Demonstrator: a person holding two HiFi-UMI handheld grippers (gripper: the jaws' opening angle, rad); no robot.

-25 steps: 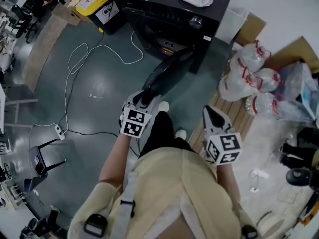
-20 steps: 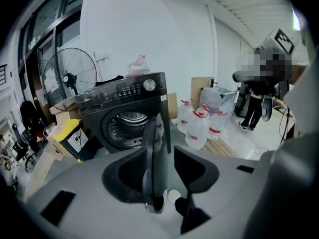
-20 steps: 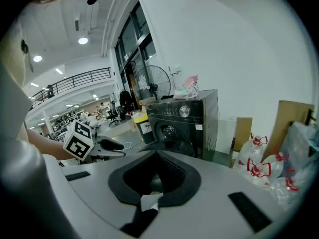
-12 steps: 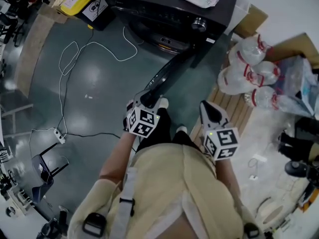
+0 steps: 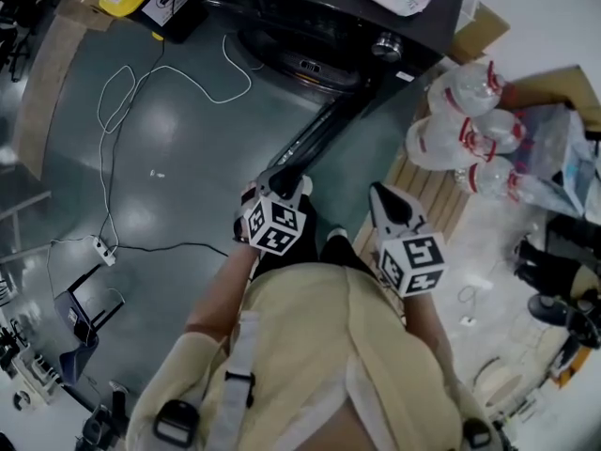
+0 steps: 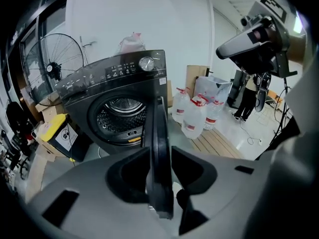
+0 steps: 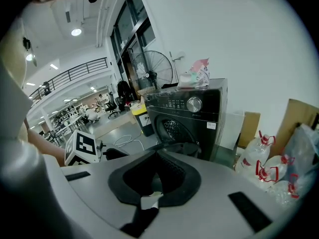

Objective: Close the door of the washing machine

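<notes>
Currently | step: we seize the black round door [image 6: 160, 153], swung wide off the dark-grey front-loading washing machine [image 6: 124, 76] | left gripper [image 5: 280, 181]: jaws just narrowing astride its rim, unclamped | right gripper [image 5: 383, 200]: clenched, empty | next: clamp, push shut.

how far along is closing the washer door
Nothing is finished yet: the dark round washing machine door stands wide open, leaving the steel drum exposed. In hand: the left gripper straddles the door's edge, and its jaws have just been closing on it but are not clearly clamped. Left: swing the door shut.
</notes>
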